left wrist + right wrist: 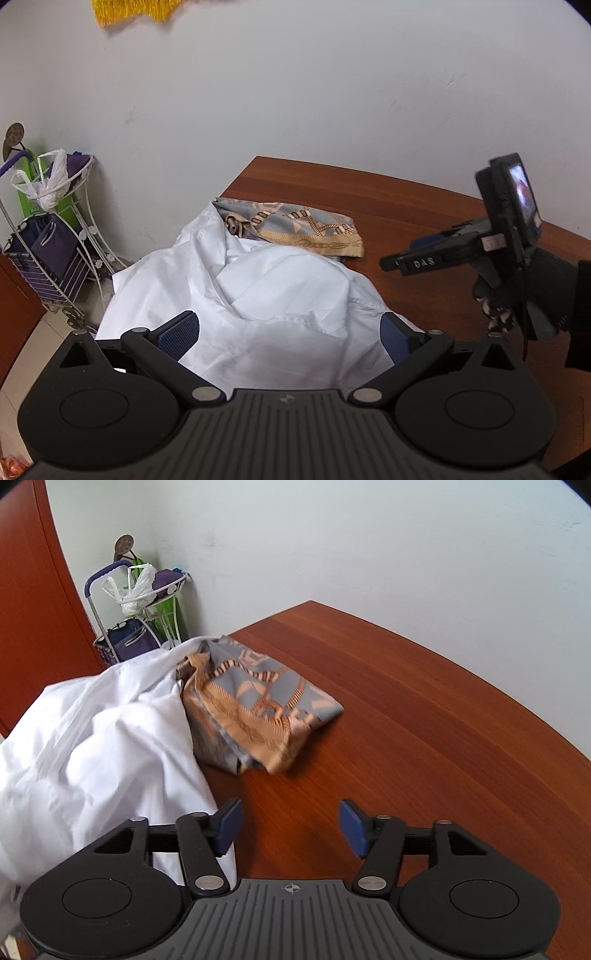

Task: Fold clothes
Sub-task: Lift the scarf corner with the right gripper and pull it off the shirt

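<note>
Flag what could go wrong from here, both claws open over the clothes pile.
1. The white garment hangs over the table's left edge; a tug from the open left claw could slide it to the floor.
2. It overlaps the patterned cloth, so lifting the white one may drag that along.
3. The open right claw hovers over bare wood beside the white hem; closing now would likely catch nothing.

White garment point(258, 295) crumpled, overlapping folded patterned cloth point(314, 229).
</note>
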Demonstrator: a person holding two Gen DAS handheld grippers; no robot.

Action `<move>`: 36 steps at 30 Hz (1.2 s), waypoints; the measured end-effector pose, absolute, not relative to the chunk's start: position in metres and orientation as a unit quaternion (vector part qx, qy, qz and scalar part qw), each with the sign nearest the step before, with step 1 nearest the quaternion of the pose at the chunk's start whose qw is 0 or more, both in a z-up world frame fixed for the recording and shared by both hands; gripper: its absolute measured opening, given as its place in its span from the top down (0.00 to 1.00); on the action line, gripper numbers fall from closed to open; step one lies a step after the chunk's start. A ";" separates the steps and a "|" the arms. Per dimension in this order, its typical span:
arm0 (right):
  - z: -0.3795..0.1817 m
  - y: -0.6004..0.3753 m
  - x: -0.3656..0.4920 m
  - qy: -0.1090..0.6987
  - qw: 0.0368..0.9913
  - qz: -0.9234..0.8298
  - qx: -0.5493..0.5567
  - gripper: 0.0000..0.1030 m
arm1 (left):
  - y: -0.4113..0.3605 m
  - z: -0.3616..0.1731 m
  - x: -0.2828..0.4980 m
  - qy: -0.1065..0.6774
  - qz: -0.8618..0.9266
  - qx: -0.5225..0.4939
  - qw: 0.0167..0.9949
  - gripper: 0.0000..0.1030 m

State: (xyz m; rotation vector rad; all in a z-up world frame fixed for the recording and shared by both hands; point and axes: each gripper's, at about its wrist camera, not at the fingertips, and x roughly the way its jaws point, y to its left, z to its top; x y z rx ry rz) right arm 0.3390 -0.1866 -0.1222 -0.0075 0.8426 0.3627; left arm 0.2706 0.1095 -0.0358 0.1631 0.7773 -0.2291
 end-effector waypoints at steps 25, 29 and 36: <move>-0.157 -0.168 0.405 0.417 0.899 0.133 0.019 0.95 | 0.138 -0.042 0.286 0.395 -0.087 0.080 0.911 0.01; -0.153 -0.203 0.373 0.425 0.898 0.103 0.043 0.95 | 0.124 -0.040 0.282 0.387 -0.101 0.080 0.913 0.00; -0.149 -0.279 0.293 0.444 0.890 0.053 0.089 0.94 | 0.088 -0.042 0.270 0.376 -0.126 0.082 0.914 0.01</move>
